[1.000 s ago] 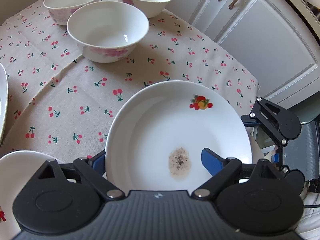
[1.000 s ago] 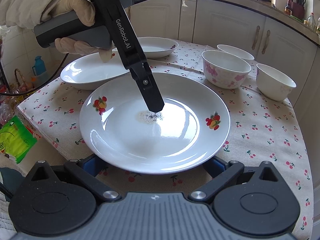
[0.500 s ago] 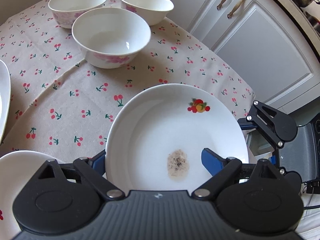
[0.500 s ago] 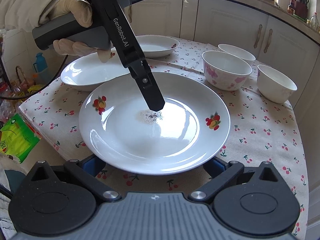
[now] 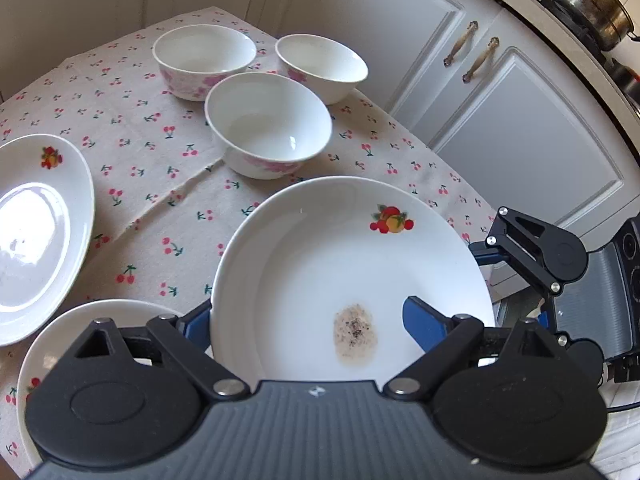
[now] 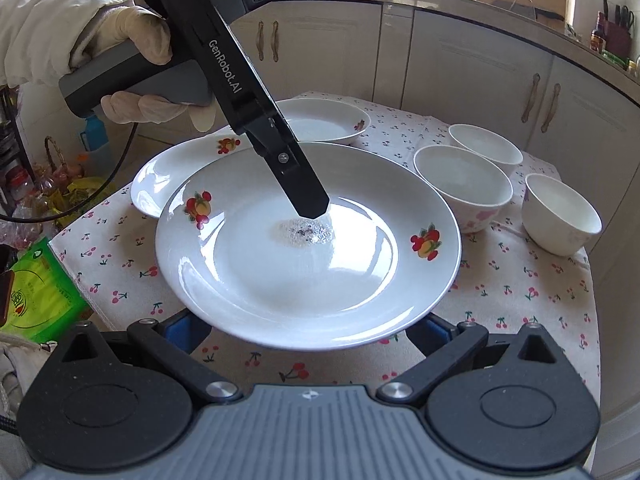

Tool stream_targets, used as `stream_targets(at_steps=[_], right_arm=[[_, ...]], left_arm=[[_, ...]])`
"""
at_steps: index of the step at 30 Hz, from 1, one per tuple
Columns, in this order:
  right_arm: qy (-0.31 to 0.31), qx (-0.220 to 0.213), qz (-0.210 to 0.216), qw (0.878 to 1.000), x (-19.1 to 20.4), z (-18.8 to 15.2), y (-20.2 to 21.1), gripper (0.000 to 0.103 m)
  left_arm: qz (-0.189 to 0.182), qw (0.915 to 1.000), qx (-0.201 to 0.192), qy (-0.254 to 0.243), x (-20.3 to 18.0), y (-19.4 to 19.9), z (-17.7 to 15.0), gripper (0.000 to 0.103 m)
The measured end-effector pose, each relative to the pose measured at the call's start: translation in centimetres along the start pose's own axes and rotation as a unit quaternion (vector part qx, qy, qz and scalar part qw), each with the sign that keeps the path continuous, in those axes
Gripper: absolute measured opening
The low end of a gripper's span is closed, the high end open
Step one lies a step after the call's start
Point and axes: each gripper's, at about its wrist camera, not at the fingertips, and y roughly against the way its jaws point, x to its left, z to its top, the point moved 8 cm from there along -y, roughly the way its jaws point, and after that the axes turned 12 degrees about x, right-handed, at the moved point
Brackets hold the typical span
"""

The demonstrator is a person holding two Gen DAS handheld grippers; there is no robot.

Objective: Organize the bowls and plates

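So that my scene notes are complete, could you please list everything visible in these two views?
stained plate: 1, white with fruit prints, raised above the table between both grippers
other plates: 2, white with fruit prints, on the tablecloth
bowls: 3, white with pink flowers, grouped on the tablecloth
tablecloth: 1, beige with a cherry print, over the table
cabinets: pale, behind the table
pot: 1, steel, on the counter
packet: 1, green, beside the table
gloved hand: 1, cream, holding the left gripper
left gripper: black, one finger over the stained plate, one under
right gripper: black, fingers under the rim
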Motion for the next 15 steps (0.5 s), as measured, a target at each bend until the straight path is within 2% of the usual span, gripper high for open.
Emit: stream_targets(at_steps=[15], right_arm=[[0.063,0.002,0.048,0.997,5.1,5.7,-3.1,0.103]], left_arm=[[0.021,0.9957,-0.037,0.082,6.5,4.2,-5.6,0.093]])
